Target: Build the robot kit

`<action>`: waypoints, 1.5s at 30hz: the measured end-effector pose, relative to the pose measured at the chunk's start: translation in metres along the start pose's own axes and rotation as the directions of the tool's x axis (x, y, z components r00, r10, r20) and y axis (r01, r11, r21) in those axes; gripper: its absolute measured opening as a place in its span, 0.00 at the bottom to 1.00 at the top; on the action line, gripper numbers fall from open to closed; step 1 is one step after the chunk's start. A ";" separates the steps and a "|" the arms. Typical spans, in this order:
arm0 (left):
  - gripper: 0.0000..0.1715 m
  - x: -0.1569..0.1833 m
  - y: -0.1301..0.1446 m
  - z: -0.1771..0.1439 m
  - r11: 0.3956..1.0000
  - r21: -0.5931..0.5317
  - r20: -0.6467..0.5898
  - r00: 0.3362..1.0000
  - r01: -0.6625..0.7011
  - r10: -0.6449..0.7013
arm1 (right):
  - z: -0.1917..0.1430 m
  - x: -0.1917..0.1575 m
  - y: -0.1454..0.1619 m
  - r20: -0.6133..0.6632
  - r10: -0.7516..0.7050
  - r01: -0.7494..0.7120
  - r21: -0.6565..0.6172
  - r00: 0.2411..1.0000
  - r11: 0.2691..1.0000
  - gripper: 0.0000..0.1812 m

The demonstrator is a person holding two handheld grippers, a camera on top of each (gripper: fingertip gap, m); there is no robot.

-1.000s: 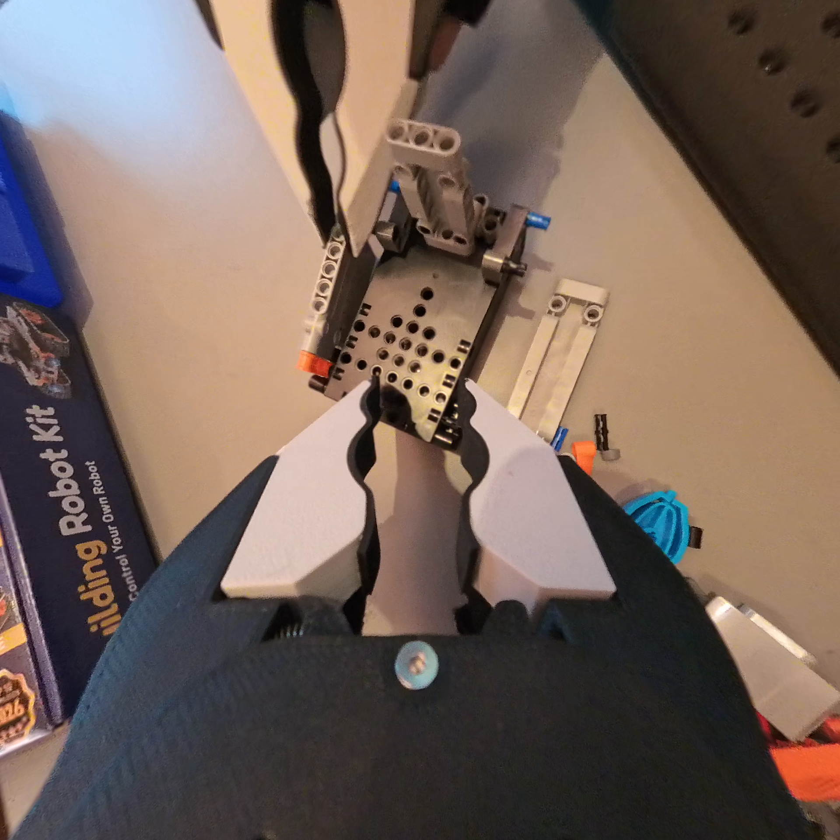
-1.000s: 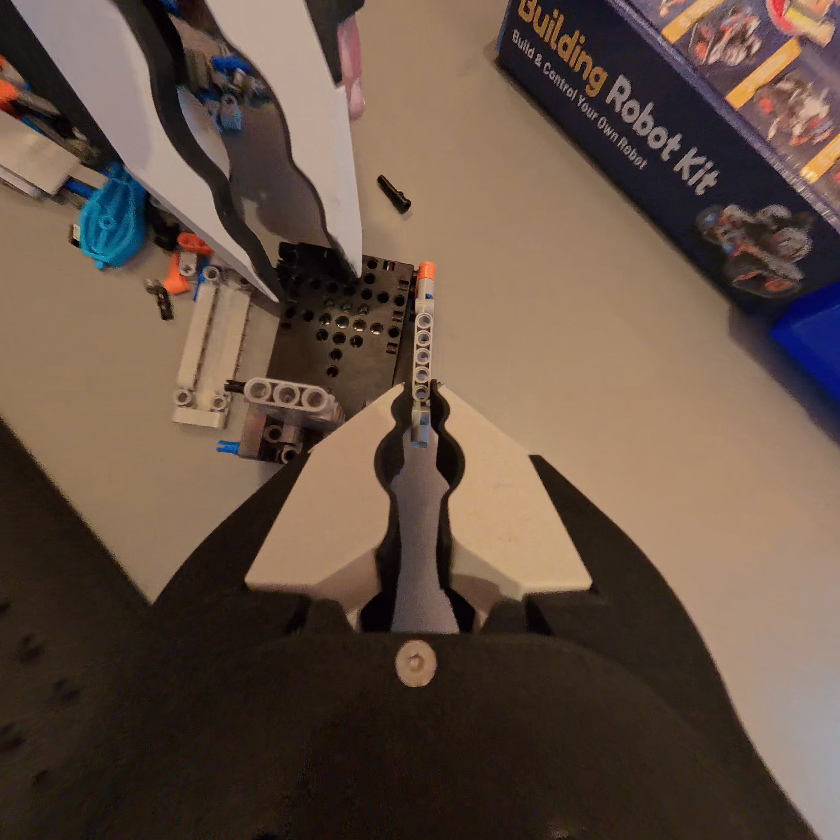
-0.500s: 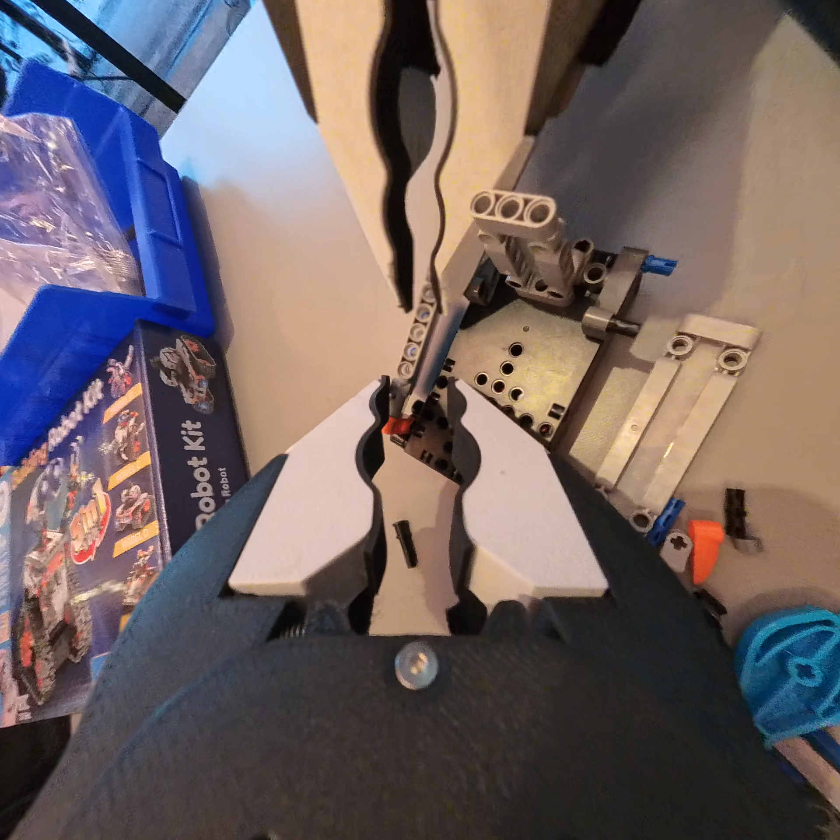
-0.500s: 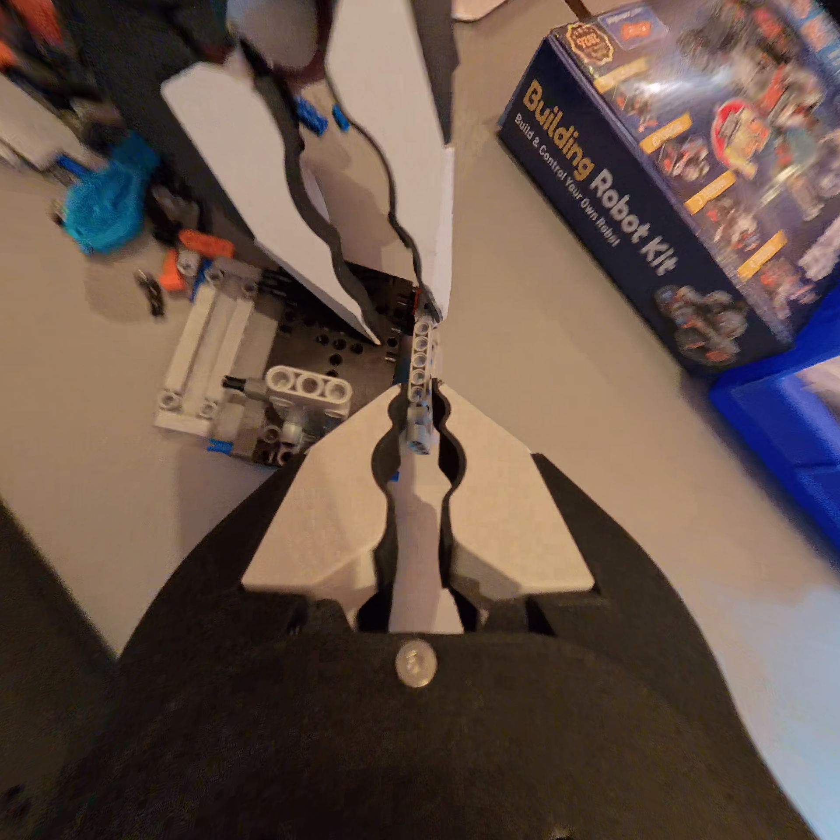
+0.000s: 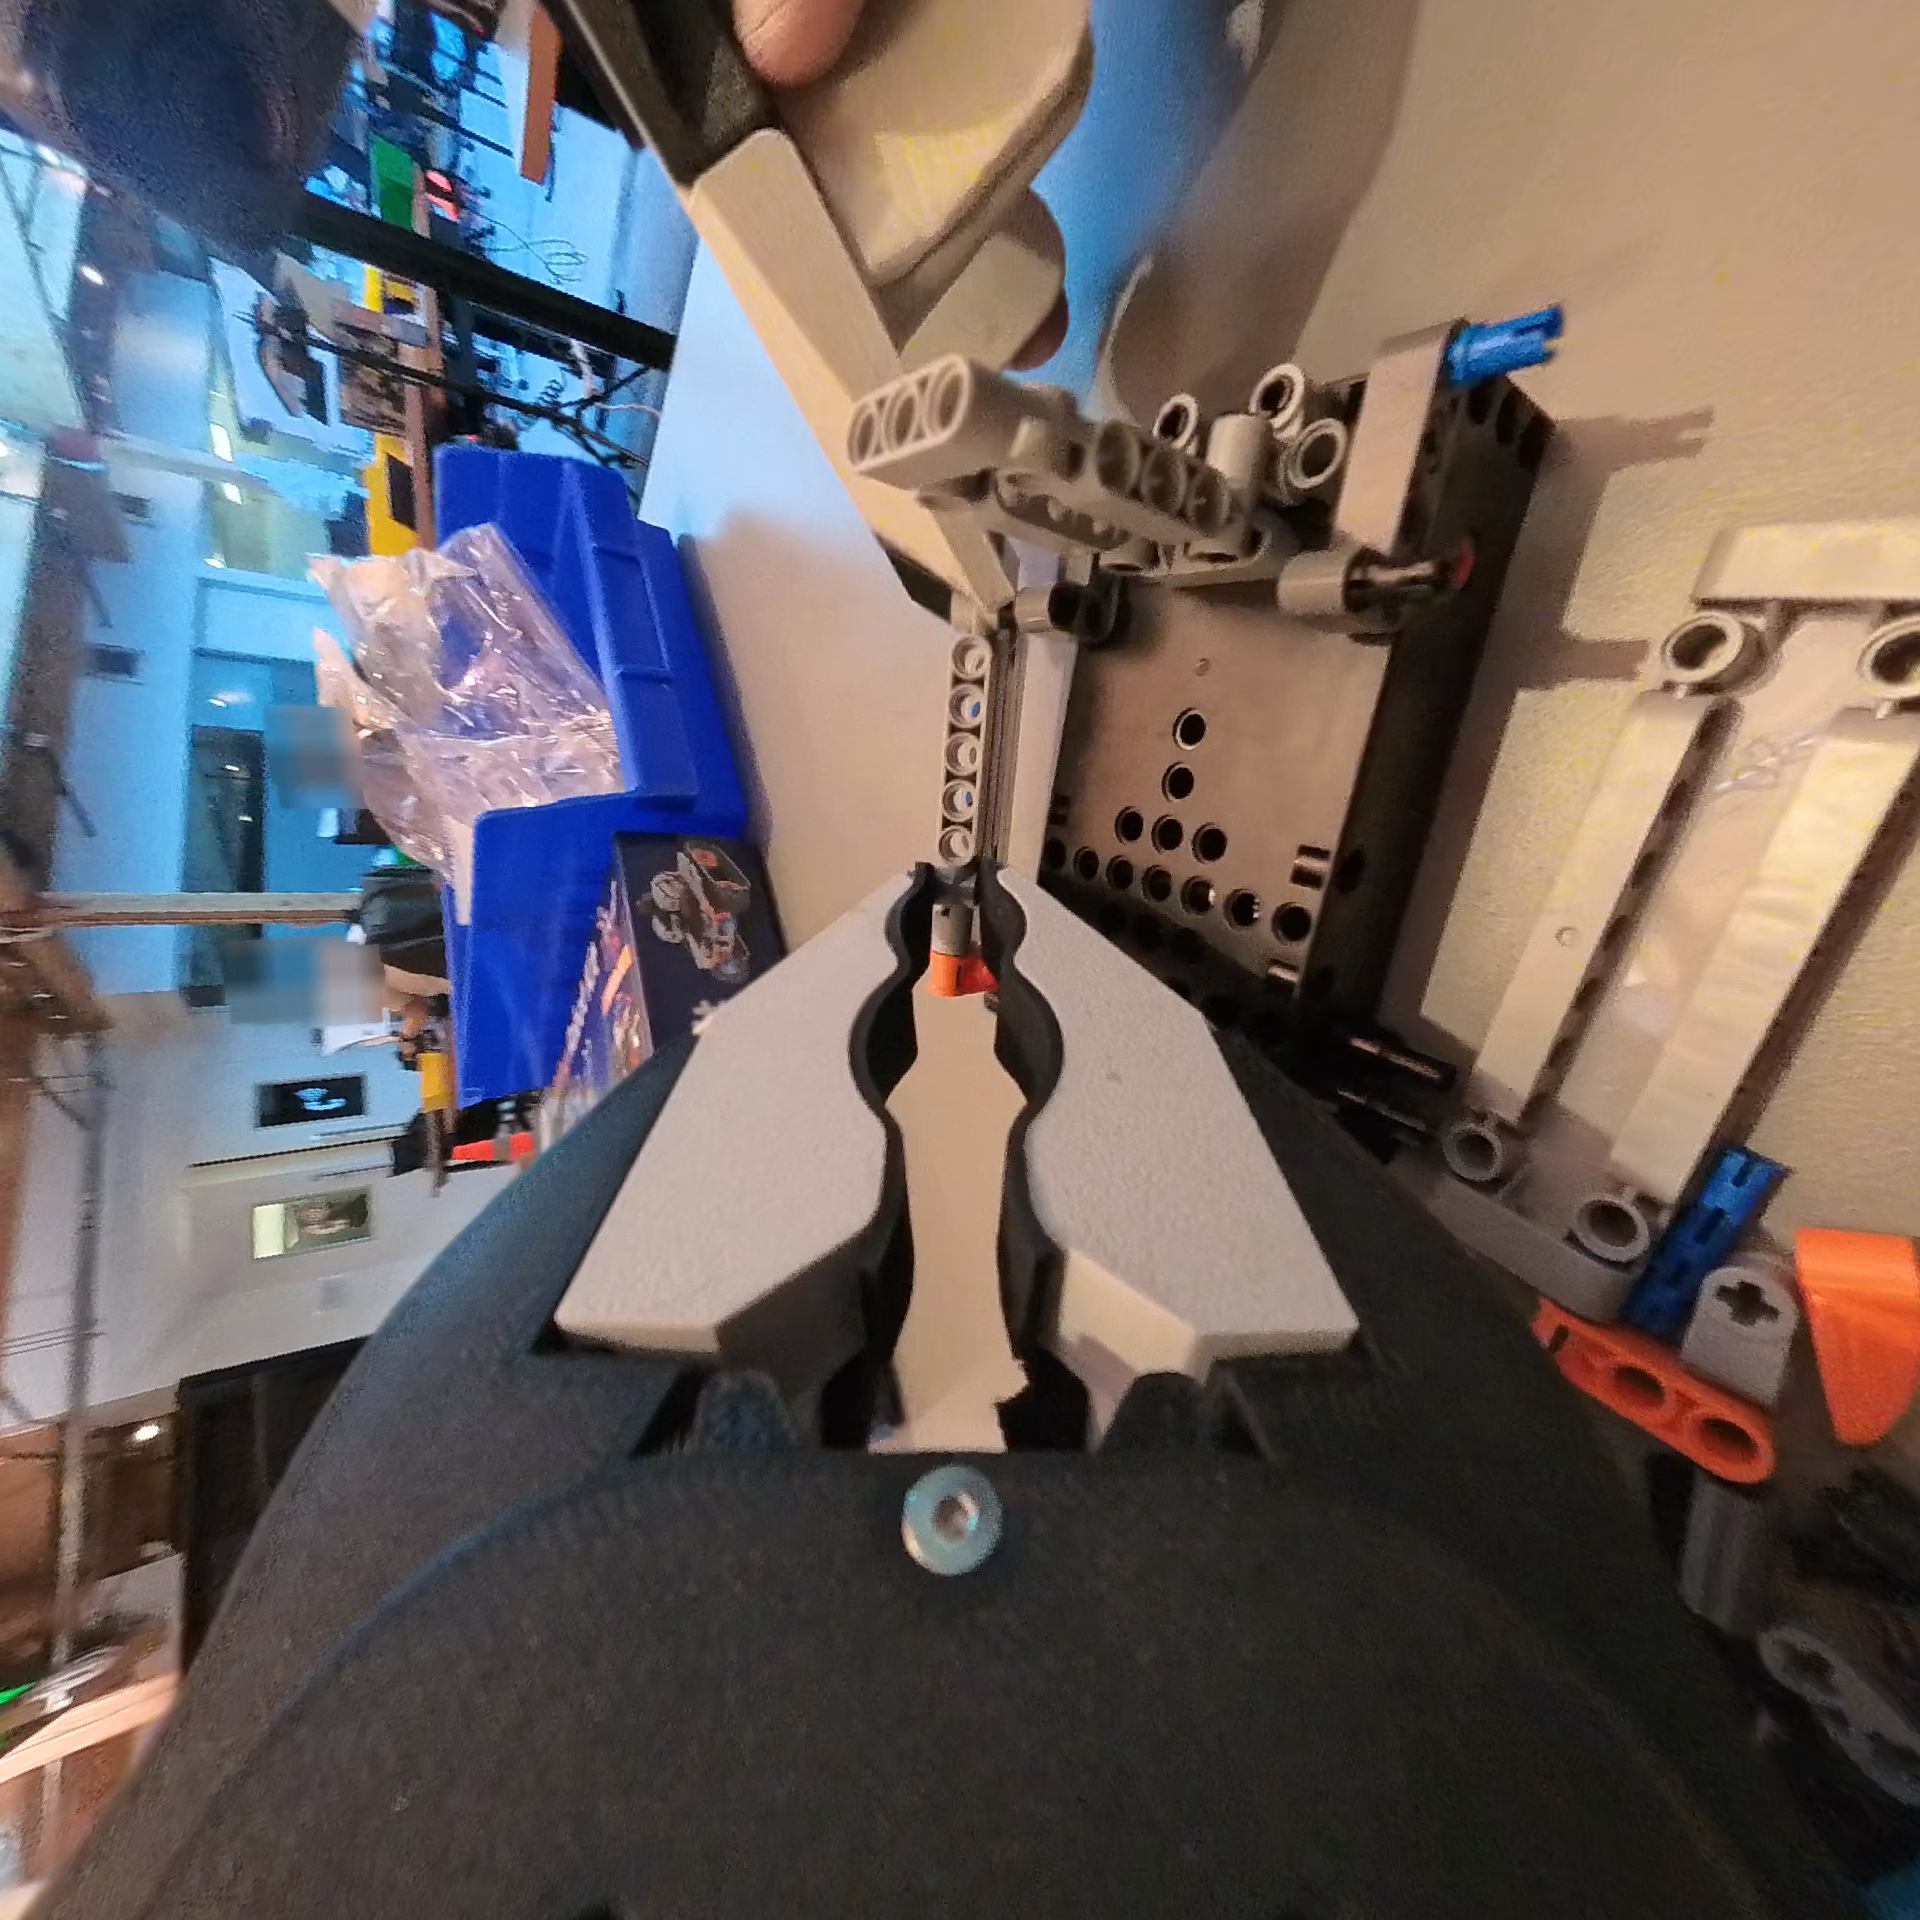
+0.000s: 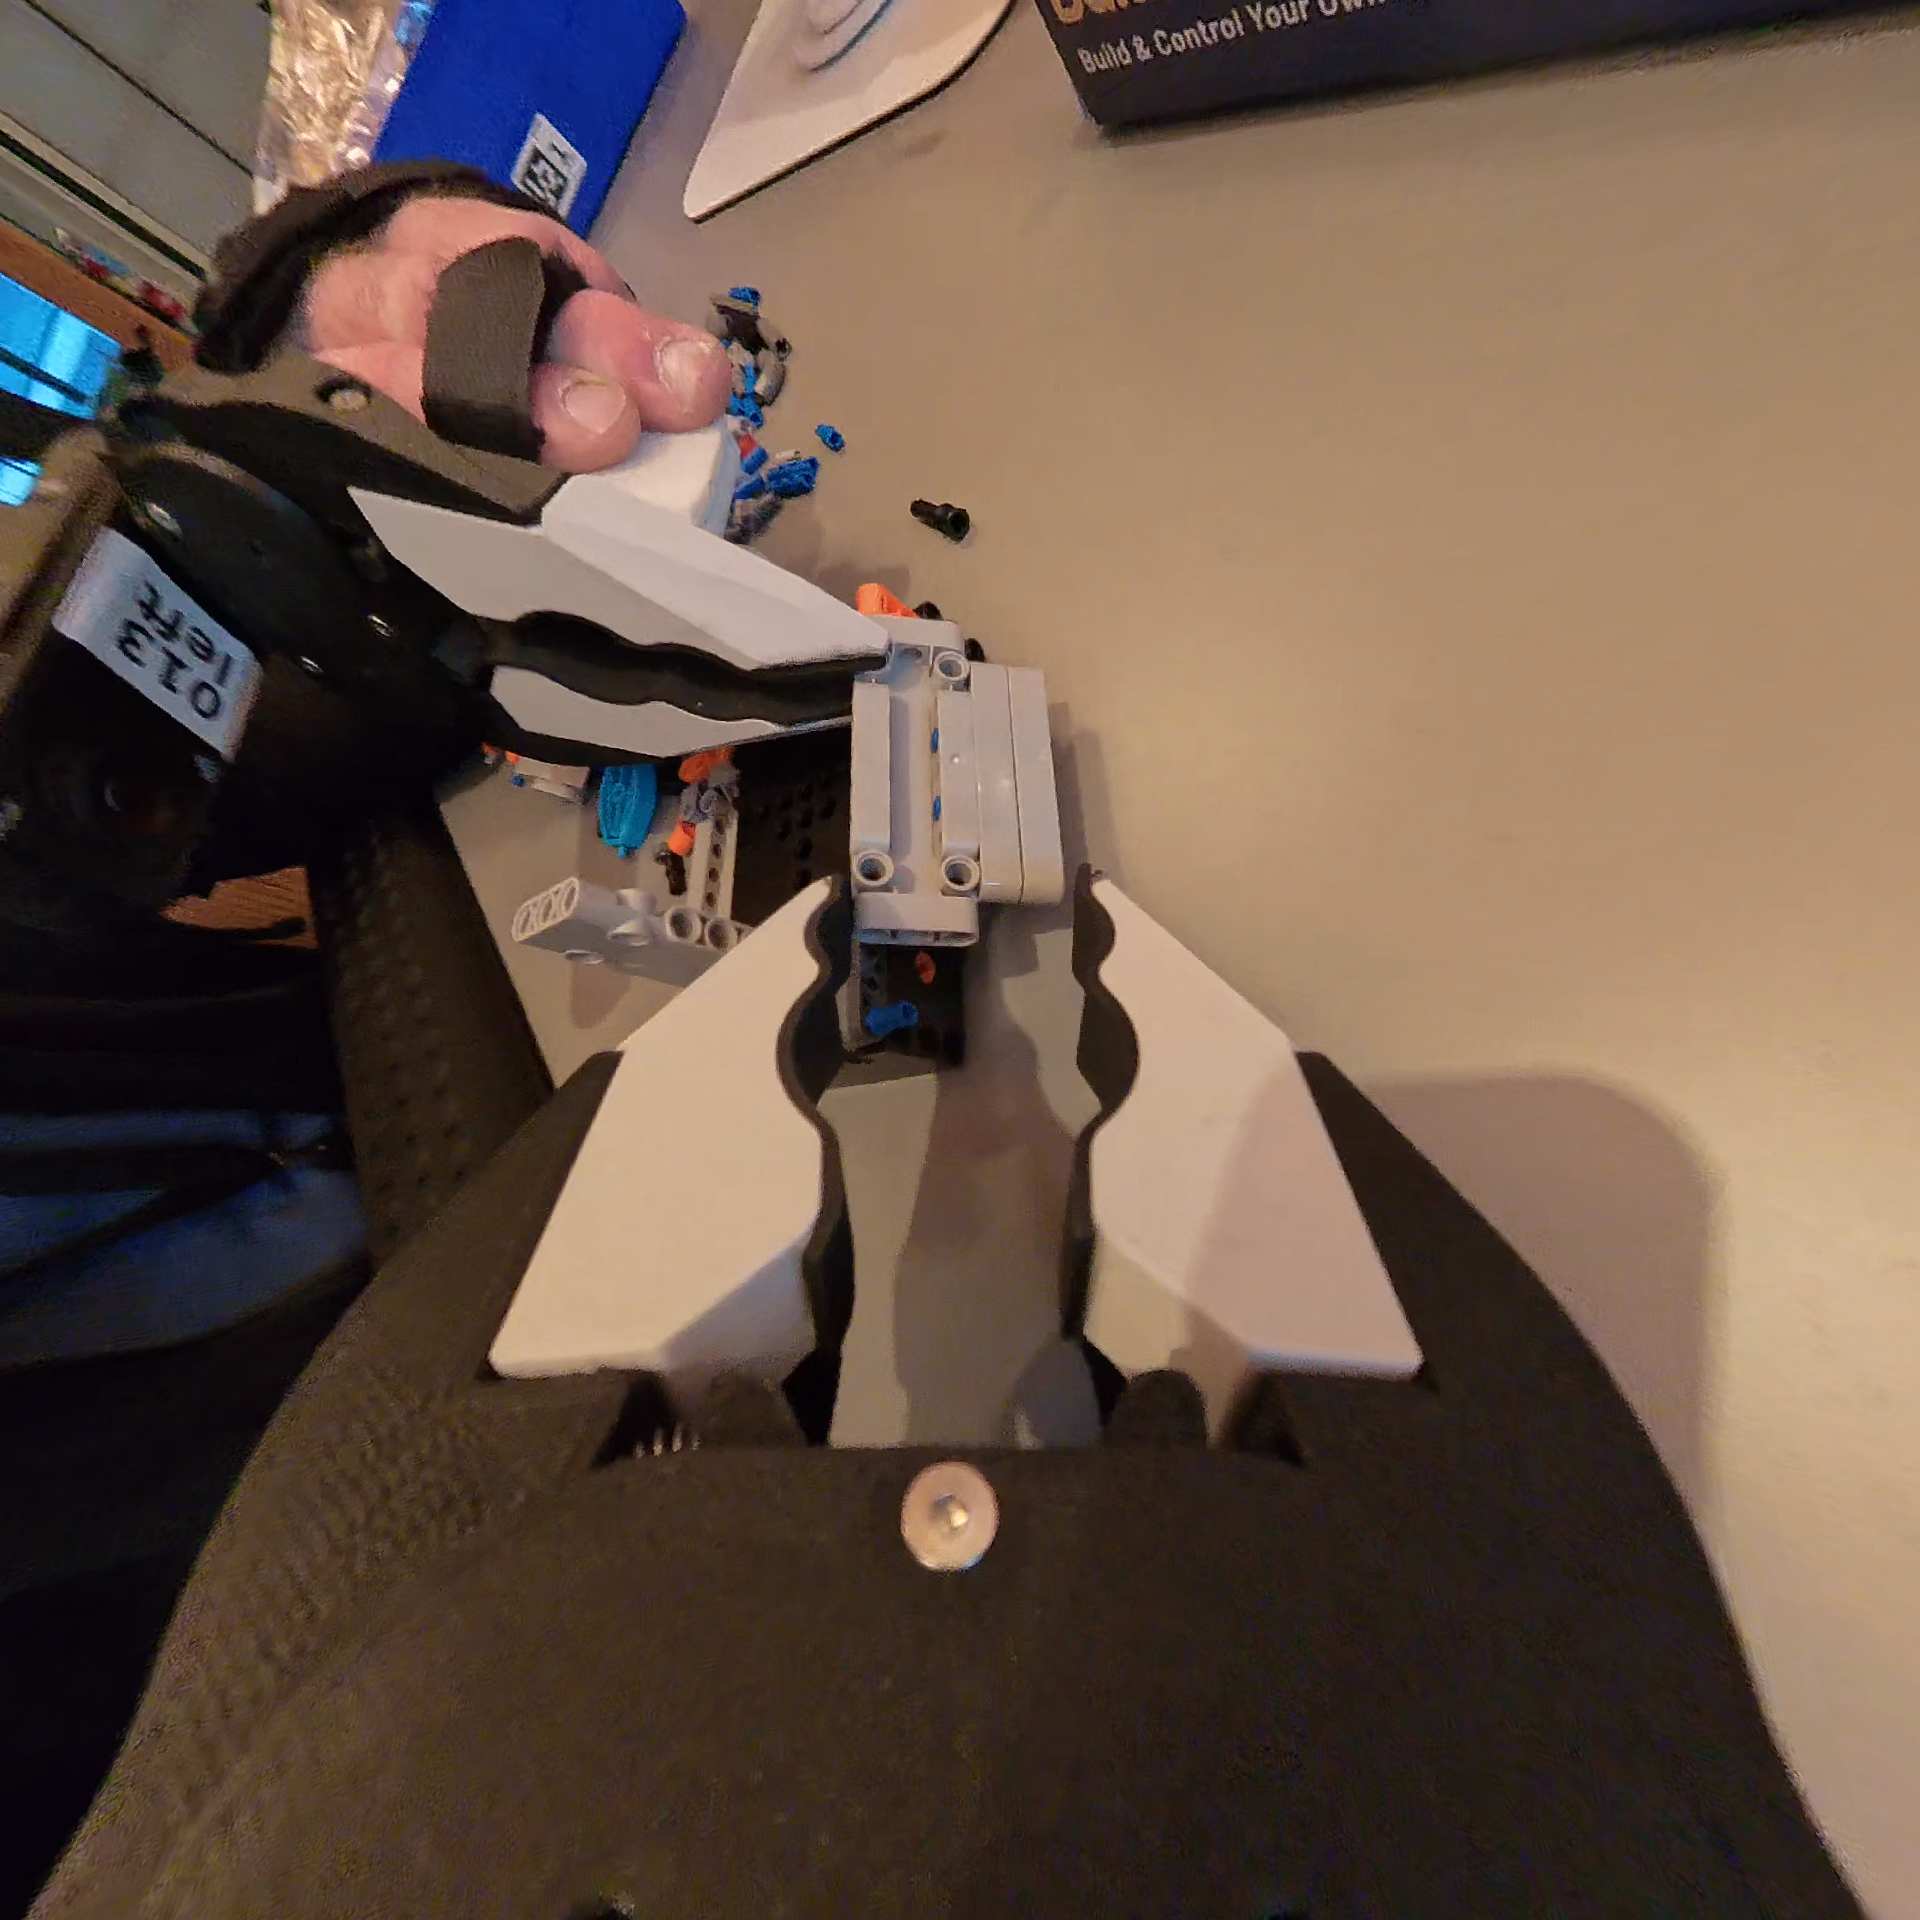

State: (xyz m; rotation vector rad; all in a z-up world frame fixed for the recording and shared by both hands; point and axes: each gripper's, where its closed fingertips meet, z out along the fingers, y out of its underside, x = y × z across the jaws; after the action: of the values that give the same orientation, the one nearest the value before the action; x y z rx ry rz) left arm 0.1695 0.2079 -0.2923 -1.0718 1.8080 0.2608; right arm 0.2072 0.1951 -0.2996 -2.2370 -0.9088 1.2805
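- Biggest thing near either claw: one black holed plate with grey bricks stacked on its far end. It's just ahead and right of the left claw.
- The right claw is spread wide with nothing in it. The build's near end sits right at the gap between its tips.
- Two long grey strips lie side by side, further right of the left claw.
- One grey holed beam runs along the plate's left edge, and its long axis points straight ahead from the left claw. That claw is pinched nearly closed on the near, orange-tipped end, so left is the nearer one.
- One loose black pin sits well ahead of the right claw.
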 end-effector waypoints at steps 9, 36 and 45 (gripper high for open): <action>0.06 0.001 -0.004 0.001 0.999 0.034 -0.018 0.999 0.030 -0.029 | -0.005 -0.002 -0.006 -0.071 -0.125 0.127 0.018 0.990 0.992 0.20; 0.25 -0.001 -0.002 0.005 0.664 -0.020 -0.542 0.550 0.748 -0.636 | -0.010 -0.014 -0.024 -0.220 -0.402 0.420 0.041 0.889 0.907 0.19; 0.25 -0.006 0.000 0.010 0.783 0.044 -0.401 0.729 0.620 -0.555 | -0.004 -0.013 -0.017 -0.120 -0.265 0.271 0.037 0.957 0.962 0.05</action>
State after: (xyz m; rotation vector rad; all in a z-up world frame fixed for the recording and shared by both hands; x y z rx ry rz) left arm 0.1767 0.2172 -0.2922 -1.5815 1.6532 -0.5178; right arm 0.2001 0.1978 -0.2796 -2.0394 -1.0781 1.0315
